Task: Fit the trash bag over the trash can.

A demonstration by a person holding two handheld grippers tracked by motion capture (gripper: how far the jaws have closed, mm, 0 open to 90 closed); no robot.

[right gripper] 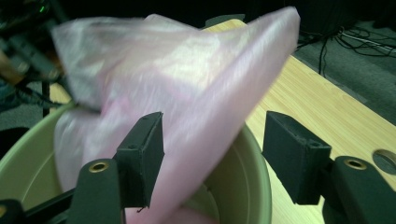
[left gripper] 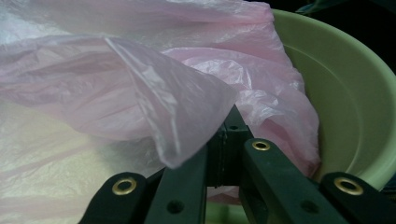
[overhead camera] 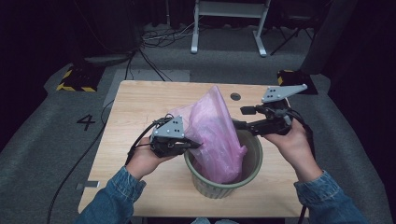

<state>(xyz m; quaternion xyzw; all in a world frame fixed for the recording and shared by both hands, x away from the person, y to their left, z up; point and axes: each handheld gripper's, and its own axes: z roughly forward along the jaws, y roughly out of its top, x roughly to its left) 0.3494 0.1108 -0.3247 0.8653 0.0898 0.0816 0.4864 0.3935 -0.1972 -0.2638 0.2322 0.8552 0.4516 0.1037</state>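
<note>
Item: pink plastic bag (overhead camera: 217, 133), lower end inside a green bin (overhead camera: 252, 163) at the near middle of a wooden table (overhead camera: 140, 102), upper end standing tilted above the rim.

Left gripper (overhead camera: 195, 145): level, pointing right, held by the left hand (overhead camera: 147, 158) beside the bin's left rim; jaws pinched together on the bag's edge.

Right gripper (overhead camera: 236, 123): held higher, pointing left over the far rim; jaws spread wide, one pad (right gripper: 142, 156) against the bag.

Behind the wooden table (overhead camera: 140, 100), a white frame (overhead camera: 229, 23) stands on grey carpet, with tangled cables (overhead camera: 161, 35) and a yellow-black striped block (overhead camera: 77, 79) off its far-left corner.
</note>
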